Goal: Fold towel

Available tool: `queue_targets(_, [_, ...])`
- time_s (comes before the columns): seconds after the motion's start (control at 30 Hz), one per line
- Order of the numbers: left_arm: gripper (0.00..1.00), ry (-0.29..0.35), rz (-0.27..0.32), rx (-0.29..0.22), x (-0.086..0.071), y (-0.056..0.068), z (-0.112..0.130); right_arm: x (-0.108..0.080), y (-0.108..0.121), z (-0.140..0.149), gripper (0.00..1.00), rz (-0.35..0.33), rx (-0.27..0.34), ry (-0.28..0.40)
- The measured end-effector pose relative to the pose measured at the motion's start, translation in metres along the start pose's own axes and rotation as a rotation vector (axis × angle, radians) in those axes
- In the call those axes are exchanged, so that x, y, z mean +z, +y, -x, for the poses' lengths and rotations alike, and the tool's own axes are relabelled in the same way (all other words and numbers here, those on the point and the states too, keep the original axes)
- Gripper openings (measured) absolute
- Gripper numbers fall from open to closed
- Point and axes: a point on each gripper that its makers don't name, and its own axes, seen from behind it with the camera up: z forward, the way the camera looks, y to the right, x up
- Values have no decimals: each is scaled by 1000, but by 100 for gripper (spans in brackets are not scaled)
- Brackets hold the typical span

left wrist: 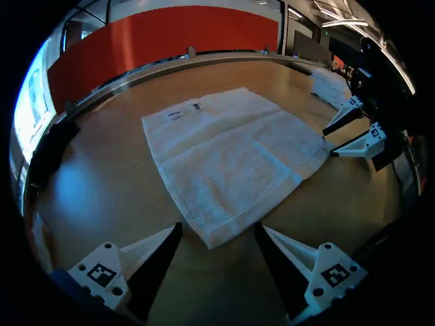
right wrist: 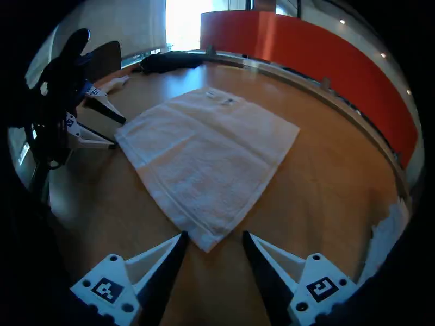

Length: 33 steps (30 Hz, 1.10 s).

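- Grip state, left side first: the left claw point(left wrist: 217, 228) is released, its fingers spread either side of one near corner of the towel point(left wrist: 234, 157) and not yet pinching it (the right gripper view shows this claw point(right wrist: 118, 134) at the towel's left corner, tips just beside the hem).
- Between the claws, the towel point(right wrist: 206, 157) lies spread flat on the wooden desk point(left wrist: 109, 179), one corner pointing at each claw. Small tags point(left wrist: 185, 111) sit near the far edge.
- Handling, as I judge it: white terry, light and limp, so it should sag and drape once lifted. It is not fragile, and the pile should give the fingers good bite. The stitched hem at the corners looks the firmest place to hold (a pinch in mid-panel would only bunch it).
- The right claw point(right wrist: 215, 234) is likewise released and straddles its own near corner. The left gripper view shows it point(left wrist: 329, 144) at the towel's right corner.
- Farther right, another white cloth point(left wrist: 329, 84) lies loose on the desk, well apart from the towel.
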Motion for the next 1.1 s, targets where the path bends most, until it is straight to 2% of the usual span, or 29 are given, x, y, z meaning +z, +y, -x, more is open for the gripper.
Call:
queue_targets(0.07, [96, -3, -3, -6, 0, 0, 0, 0, -2, 0, 68, -7, 9, -1])
queue_targets(0.53, [89, -20, -18, -20, -1, 3, 2, -2, -6, 0, 52, -13, 27, 3])
queue_targets(0.87, [77, -34, -24, -26, -2, 6, 3, -2, -5, 0, 25, -11, 37, 2])
queue_targets(0.93, [74, -35, -24, -27, -2, 7, 2, -2, -4, -1, 24, -11, 40, 1])
queue_targets(1.1, [57, -41, -24, -27, -1, 10, 2, -1, -5, -1, 22, -15, 36, -3])
